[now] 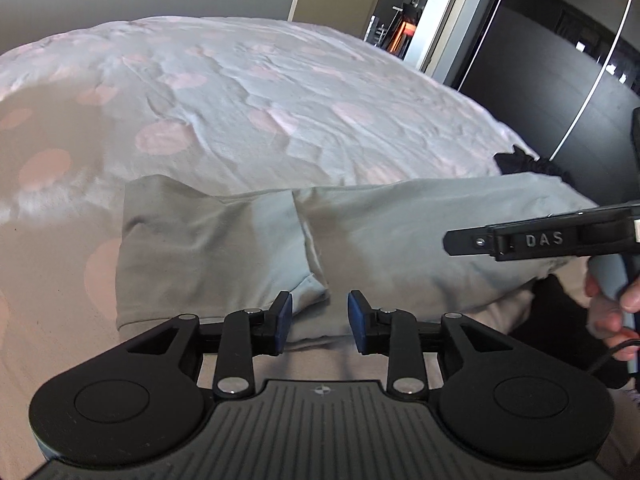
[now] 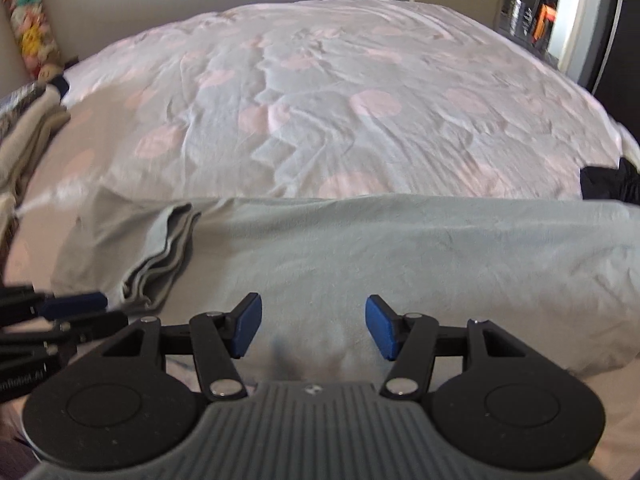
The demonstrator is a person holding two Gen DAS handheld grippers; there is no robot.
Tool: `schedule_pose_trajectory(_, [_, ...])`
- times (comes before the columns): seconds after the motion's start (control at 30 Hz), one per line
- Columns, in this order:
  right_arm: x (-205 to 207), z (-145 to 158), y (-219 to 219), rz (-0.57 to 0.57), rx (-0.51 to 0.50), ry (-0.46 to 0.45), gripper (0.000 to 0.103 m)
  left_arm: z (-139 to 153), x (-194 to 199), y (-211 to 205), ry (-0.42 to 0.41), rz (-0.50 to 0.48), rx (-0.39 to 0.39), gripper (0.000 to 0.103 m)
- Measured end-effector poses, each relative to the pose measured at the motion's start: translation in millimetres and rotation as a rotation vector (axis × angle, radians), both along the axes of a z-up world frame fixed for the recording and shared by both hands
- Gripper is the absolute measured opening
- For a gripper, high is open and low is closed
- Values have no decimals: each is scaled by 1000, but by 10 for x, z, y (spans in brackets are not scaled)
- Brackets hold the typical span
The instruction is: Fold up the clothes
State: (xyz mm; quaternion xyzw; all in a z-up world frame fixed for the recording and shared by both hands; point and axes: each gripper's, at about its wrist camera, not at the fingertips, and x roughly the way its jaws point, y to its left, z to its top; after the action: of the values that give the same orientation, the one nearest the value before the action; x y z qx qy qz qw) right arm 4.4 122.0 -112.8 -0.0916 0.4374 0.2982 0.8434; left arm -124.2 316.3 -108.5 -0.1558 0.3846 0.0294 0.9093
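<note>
One grey garment (image 1: 224, 240), partly folded, lies on the spotted bedspread (image 1: 240, 92) with its long axis running left to right just ahead of both tongs; the left gripper (image 1: 319, 322), jaws narrowly parted and empty, sits at its folded near edge, while the right gripper (image 2: 313, 328), jaws wider and empty, hovers over its broad half

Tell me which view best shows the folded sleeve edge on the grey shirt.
Right wrist view: the sleeve's stacked layers show clearly, unobstructed. Left wrist view shows the same sleeve only as a thin seam, partly behind the left gripper's fingers.
</note>
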Motion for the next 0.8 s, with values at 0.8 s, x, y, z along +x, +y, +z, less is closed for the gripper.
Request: schedule_pose_trajectory(0.8, [181, -452, 742, 135, 208, 325, 52, -266, 278, -58, 99, -102, 38, 30])
